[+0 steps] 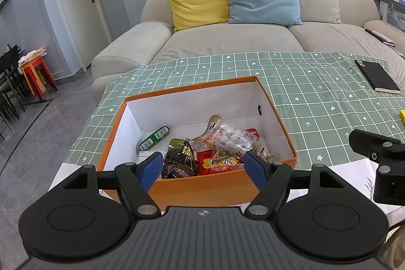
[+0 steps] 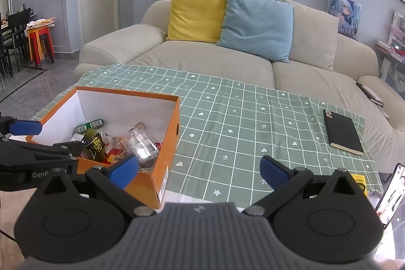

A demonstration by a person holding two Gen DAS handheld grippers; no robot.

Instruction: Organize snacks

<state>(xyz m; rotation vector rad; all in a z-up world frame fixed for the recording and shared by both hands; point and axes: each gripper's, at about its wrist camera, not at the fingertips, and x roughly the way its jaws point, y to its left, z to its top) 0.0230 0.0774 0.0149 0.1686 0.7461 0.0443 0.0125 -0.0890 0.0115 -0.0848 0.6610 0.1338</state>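
An orange box (image 1: 177, 187) with white inner walls stands on the green checked tablecloth (image 1: 316, 103). Inside lie several snack packs: a green stick pack (image 1: 154, 138), a dark bag (image 1: 181, 160), a red pack (image 1: 217, 163) and a clear bag of white balls (image 1: 231, 139). My left gripper (image 1: 203, 168) hovers open over the box's near wall, nothing between its blue pads. In the right wrist view the same box (image 2: 162, 168) sits at left. My right gripper (image 2: 200, 170) is open and empty over the cloth, to the right of the box.
A black notebook (image 2: 343, 132) lies on the cloth at right, a yellow pack (image 2: 359, 181) and a phone (image 2: 391, 196) near the right edge. A beige sofa (image 1: 227, 42) with yellow and blue cushions stands behind the table. Chairs and stools stand far left.
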